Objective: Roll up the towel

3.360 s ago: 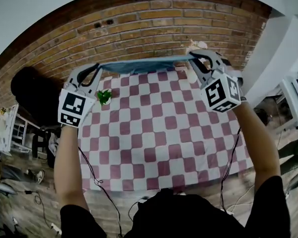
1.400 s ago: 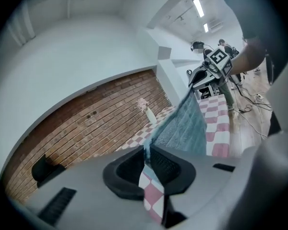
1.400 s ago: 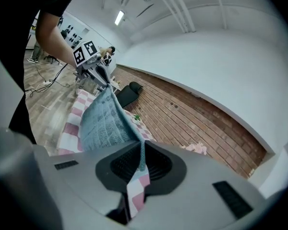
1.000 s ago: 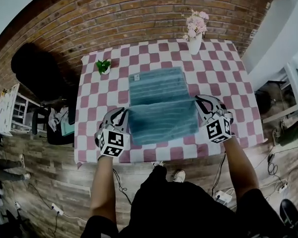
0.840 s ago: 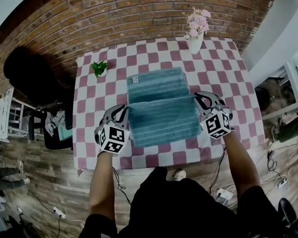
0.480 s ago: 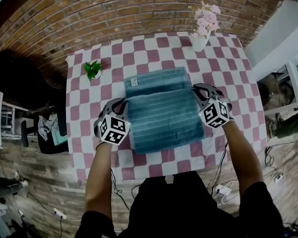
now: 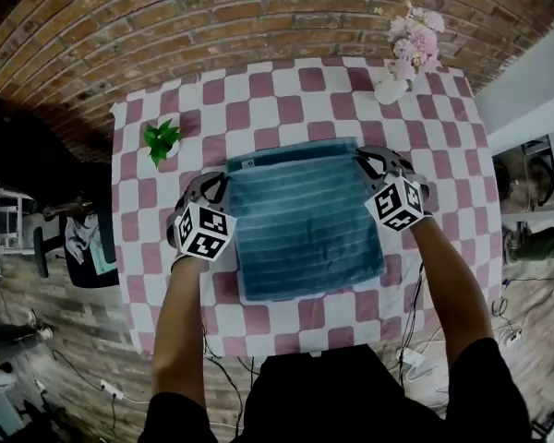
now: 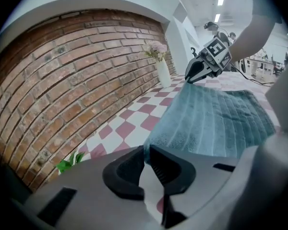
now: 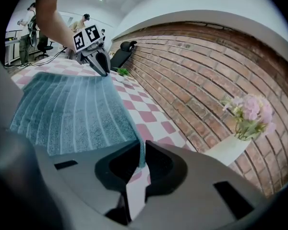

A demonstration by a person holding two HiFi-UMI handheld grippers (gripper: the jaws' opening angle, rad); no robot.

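Note:
A blue-green ribbed towel lies folded double on the red-and-white checked table. My left gripper is shut on the upper layer's far left corner, and my right gripper is shut on its far right corner. In the left gripper view the towel runs out from the pinching left gripper to the right gripper opposite. The right gripper view shows the towel stretching from the right gripper across to the left gripper. The held edge hangs slightly above the table, near the lower layer's far edge.
A small green plant stands at the table's far left. A white vase of pink flowers stands at the far right. A brick wall runs behind the table. Cables trail over the wooden floor.
Both grippers have carried the towel's held edge away from the person and downward, laying the upper half over the lower half. The lower half, exposed before, is now almost covered.

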